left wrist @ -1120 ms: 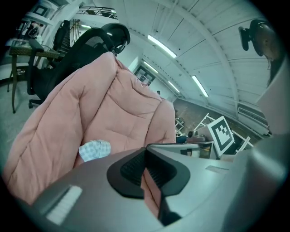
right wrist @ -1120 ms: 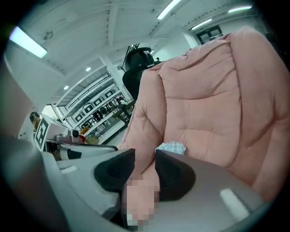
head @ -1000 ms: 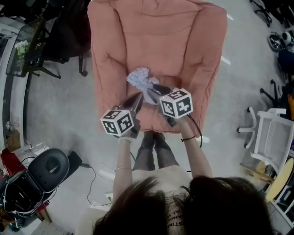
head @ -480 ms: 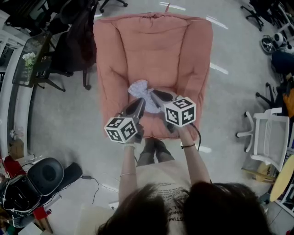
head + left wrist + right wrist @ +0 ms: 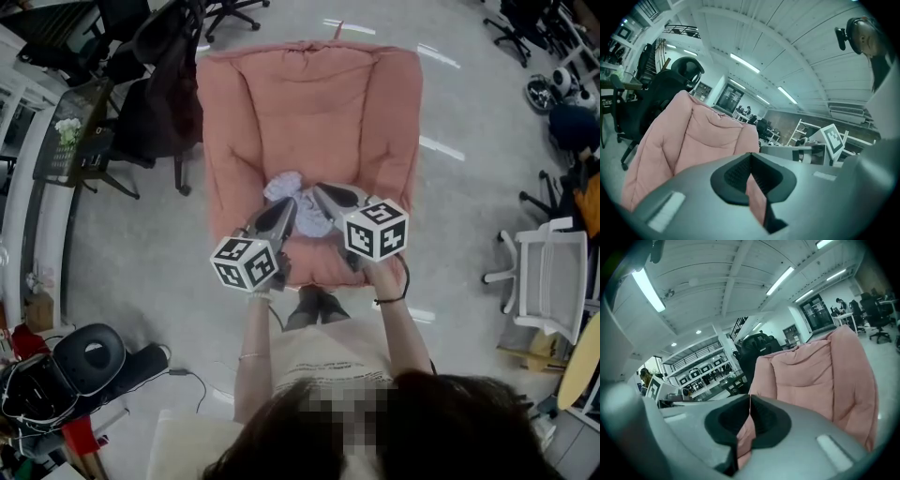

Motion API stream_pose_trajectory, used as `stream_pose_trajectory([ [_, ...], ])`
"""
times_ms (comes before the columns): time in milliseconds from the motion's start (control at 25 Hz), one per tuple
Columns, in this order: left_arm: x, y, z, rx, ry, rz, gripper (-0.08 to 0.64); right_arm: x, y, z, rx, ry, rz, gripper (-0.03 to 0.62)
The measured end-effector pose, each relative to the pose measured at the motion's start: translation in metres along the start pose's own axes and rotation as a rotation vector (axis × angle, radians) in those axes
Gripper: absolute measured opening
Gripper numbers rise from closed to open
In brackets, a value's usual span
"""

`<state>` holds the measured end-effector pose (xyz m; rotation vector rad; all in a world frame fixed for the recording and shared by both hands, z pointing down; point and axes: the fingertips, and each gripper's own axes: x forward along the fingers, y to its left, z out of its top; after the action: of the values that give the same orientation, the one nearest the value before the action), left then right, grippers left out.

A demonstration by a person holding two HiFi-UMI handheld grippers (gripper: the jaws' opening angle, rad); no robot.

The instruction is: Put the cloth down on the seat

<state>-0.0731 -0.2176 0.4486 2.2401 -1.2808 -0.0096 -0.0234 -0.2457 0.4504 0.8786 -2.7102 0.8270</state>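
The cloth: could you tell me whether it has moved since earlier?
No; the cloth stays left of centre on the pink armchair seat.

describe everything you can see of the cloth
The cloth is a small, pale white-lavender piece of soft fabric, crumpled into a loose heap. It lies on the seat of the pink armchair, between the tips of the left gripper and right gripper, which partly cover it. Neither holds it.
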Motion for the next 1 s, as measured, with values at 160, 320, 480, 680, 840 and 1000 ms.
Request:
stream_pose_trajectory([
  [160,-0.005,-0.012,0.007,0.018,-0.011,-0.024,0.008,-0.012,0.008,0.014,-0.039,-0.025,0.012,0.003],
  [320,-0.005,-0.024,0.014,0.053,-0.013,-0.053,0.008,-0.019,0.015,0.023,-0.084,-0.043,0.018,0.003],
  [480,-0.007,-0.03,0.02,0.067,-0.007,-0.069,0.008,-0.021,0.023,0.031,-0.14,-0.058,0.022,0.002],
  [680,-0.009,-0.039,0.023,0.098,-0.016,-0.081,0.008,-0.025,0.032,0.031,-0.173,-0.07,0.035,0.002],
  [840,-0.011,-0.039,0.022,0.113,-0.021,-0.083,0.008,-0.023,0.038,0.031,-0.191,-0.078,0.047,0.002],
  [1000,-0.011,-0.039,0.022,0.113,-0.02,-0.088,0.008,-0.025,0.04,0.033,-0.2,-0.091,0.054,0.002],
])
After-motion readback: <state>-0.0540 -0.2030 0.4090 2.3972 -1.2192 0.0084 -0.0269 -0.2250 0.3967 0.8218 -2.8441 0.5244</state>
